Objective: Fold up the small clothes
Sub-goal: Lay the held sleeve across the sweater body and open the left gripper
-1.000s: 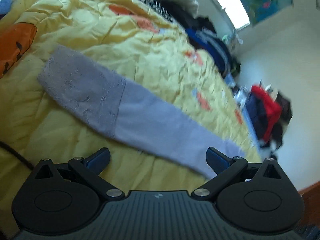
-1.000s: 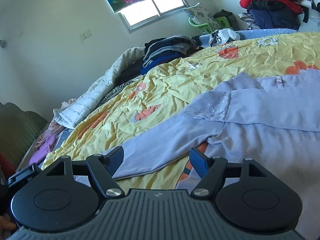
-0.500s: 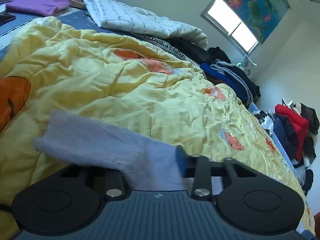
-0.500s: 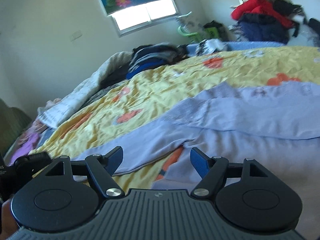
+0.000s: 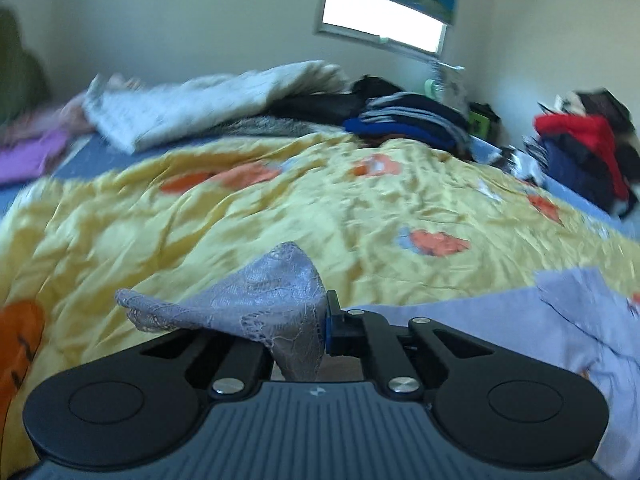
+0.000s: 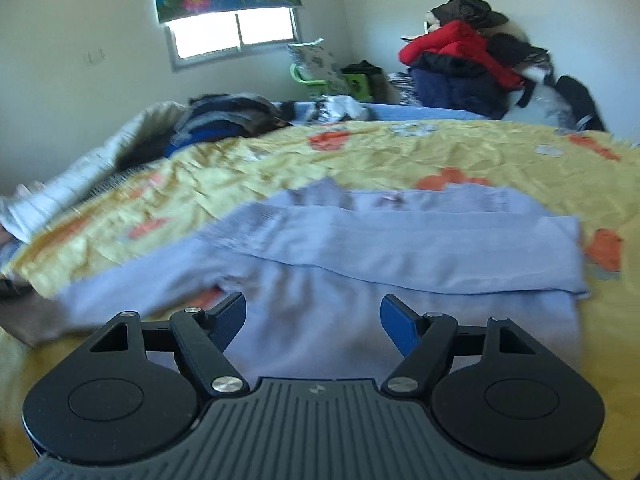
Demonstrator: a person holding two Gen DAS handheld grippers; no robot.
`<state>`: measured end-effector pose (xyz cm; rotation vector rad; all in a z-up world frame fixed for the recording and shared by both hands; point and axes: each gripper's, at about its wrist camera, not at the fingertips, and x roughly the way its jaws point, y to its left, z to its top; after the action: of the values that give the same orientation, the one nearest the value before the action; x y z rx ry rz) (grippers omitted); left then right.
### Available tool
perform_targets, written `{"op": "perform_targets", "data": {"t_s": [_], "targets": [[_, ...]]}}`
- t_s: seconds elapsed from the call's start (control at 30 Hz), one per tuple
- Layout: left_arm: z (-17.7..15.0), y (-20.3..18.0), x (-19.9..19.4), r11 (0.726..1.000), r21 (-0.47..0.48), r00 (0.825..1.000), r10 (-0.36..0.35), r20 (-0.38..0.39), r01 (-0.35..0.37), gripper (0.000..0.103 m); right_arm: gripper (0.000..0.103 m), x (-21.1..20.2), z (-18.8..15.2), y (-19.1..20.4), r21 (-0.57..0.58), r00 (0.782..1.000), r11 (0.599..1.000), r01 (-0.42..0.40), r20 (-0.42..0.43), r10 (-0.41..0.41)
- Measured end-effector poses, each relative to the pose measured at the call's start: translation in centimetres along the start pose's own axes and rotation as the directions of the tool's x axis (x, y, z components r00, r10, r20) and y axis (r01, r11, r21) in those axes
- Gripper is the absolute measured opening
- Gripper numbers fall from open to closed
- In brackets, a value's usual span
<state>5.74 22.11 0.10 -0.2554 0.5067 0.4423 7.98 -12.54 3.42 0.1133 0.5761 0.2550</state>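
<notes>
Left gripper [image 5: 320, 334]: fingers clamped tight on the lace sleeve end [image 5: 256, 300] of the lavender top [image 6: 400, 248]. The jaws have just been closing, with that lace cuff between them. The cuff bunches up out of the grip and stands clear of the yellow bedspread [image 5: 280, 208], one corner flopping to the left.

Right gripper [image 6: 313, 322]: fingers spread wide, nothing between them, hanging just over the body of the top. No contact I can confirm.

The top lies spread on the bed, on the bedspread with orange flowers. In the right wrist view one sleeve is folded across the chest as a flat band, and the other sleeve runs off to the left.

Background: a pile of dark folded clothes [image 5: 404, 120] at the far edge of the bed, a white quilt [image 5: 192, 108] beside it, a window [image 6: 236, 34] with a lotus blind, and a red jacket [image 6: 460, 52] on a heap by the wall. The left view is motion-blurred.
</notes>
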Motion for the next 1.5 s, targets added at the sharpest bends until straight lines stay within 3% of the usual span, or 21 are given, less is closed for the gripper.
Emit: {"op": "perform_targets", "data": {"t_s": [0.3,0.8,1.5], "targets": [[0.3,-5.0,0.5,0.992,0.116,0.999,-0.048,-0.016,0.049,0.007,0.079,-0.8,-1.5,-3.3,0.052,0.999,0.998,0.046,-0.021,-0.045],[1.2,-12.6,0.6,0.962,0.247,0.992,-0.125,0.008,0.119,0.007,0.079,-1.8,-2.5,-5.4,0.067,0.996,0.994,0.085,-0.018,-0.084],[2.7,-21.3,1.5,0.928,0.329,0.979,-0.198,0.043,0.173,0.007,0.079,-2.5,-3.9,-6.8,0.104,0.997,0.992,0.074,-0.019,-0.072]]}}
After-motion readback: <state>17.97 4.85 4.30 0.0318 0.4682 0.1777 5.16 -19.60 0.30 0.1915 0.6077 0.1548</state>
